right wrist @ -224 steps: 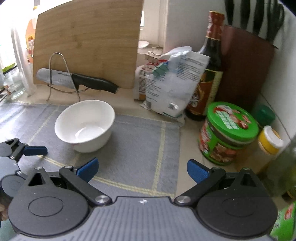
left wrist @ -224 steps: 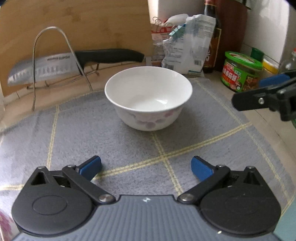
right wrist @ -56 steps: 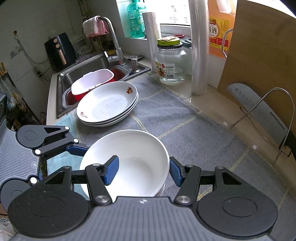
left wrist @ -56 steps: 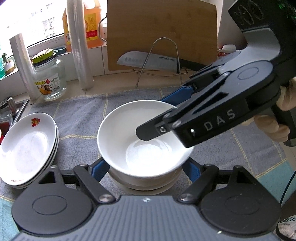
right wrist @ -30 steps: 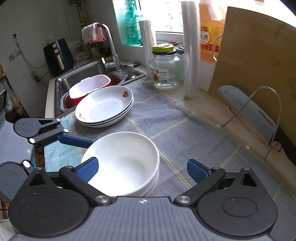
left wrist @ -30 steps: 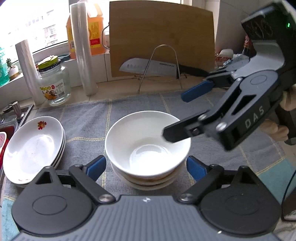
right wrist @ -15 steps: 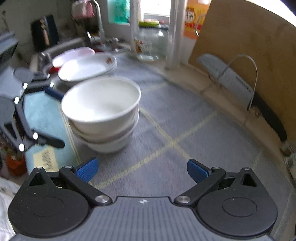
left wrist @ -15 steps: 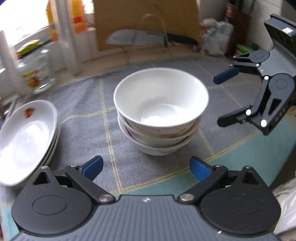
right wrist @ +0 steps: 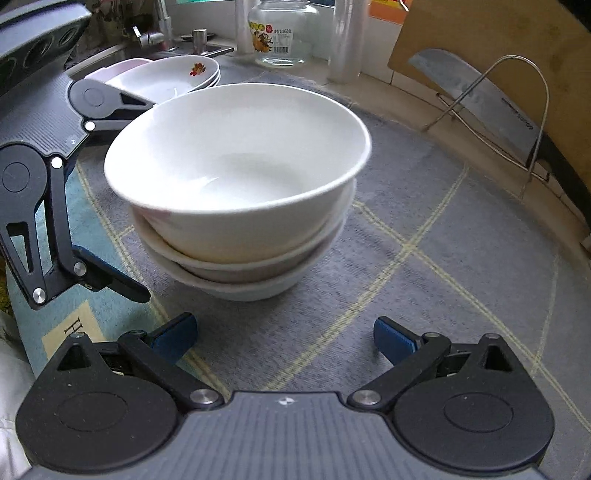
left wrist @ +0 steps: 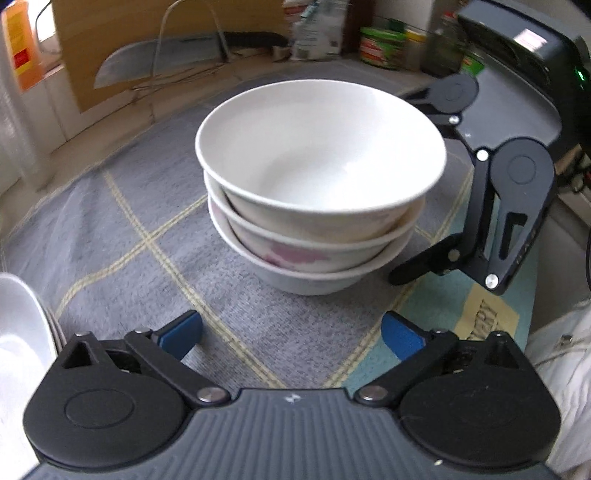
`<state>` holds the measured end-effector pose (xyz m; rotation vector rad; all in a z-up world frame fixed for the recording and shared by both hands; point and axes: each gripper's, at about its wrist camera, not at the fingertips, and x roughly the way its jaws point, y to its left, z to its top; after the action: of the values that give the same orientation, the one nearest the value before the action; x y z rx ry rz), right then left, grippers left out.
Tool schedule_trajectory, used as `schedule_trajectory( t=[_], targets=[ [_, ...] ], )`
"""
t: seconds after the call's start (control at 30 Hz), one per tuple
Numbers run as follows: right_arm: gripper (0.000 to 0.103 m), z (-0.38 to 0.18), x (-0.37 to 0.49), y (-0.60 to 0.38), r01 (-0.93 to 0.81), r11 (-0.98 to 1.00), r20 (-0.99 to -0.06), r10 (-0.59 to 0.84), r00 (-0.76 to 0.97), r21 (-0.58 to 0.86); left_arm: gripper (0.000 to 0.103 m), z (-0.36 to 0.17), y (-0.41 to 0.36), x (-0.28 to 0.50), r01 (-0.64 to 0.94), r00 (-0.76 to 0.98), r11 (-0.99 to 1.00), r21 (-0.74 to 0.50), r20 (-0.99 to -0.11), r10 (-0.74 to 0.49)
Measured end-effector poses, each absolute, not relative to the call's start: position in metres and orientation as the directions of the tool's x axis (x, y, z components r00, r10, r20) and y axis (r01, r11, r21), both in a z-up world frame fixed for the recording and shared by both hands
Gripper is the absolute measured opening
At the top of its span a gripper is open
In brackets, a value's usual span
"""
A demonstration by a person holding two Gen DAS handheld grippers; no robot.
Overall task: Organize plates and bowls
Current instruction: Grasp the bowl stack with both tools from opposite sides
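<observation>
stack of three white bowls (left wrist: pixel 317 206), nested upright on the grey checked mat (left wrist: pixel 122 229), plates (right wrist: pixel 173 74) stacked behind near the sink. left gripper (left wrist: pixel 291 334): jaws just widened, now spread, nothing between them, short of the stack. right gripper (right wrist: pixel 284 332): fingers spread, empty, facing the stack's other side.

Stacked bowls (left wrist: pixel 317 192): glazed white ceramic, smooth, glossy; faint pink print on lower ones. Plates (right wrist: pixel 173 74): same glossy ceramic. Mat (right wrist: pixel 443 266): grey woven cloth, rough, matt, pale yellow stripes. Left gripper (left wrist: pixel 291 334): matt black plastic, ribbed grey body, bright metal rivets, blue rubbery pads. Cutting board (right wrist: pixel 498 40): bare wood, matt. Knife (right wrist: pixel 476 92): brushed steel. Rack (right wrist: pixel 517 92): shiny wire. Jar (right wrist: pixel 280 33): clear glass.
</observation>
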<state>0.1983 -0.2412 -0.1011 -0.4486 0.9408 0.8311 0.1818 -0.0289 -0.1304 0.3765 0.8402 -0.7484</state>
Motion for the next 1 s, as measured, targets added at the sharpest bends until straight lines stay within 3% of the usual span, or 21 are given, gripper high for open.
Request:
schedule_trajectory(
  t=[0.33,0.67,0.87,1.0],
  targets=[
    [0.103,-0.104,0.205,-0.24,-0.844,0.536,-0.809,0.502,0.306,0.013,0.103,-0.136,-0.028,0.184,0.738,0.478,0.673,0.055,-0.746,-0.463],
    [0.103,-0.102,0.211,-0.236,-0.896,0.444,-0.805,0.528,0.272,-0.012,0.102,-0.131,-0.039,0.195,0.768,0.452,0.636,0.075,-0.767,-0.455],
    [0.103,-0.09,0.215,-0.234,-0.935,0.355,-0.803,0.548,0.234,-0.031,0.1,-0.119,-0.039,0.201,0.824,0.396,0.565,0.045,-0.759,-0.516],
    [0.094,-0.085,0.219,-0.229,-0.949,0.312,-0.809,0.549,0.211,-0.036,0.099,-0.114,-0.04,0.206,0.848,0.372,0.528,0.047,-0.761,-0.531]
  ],
)
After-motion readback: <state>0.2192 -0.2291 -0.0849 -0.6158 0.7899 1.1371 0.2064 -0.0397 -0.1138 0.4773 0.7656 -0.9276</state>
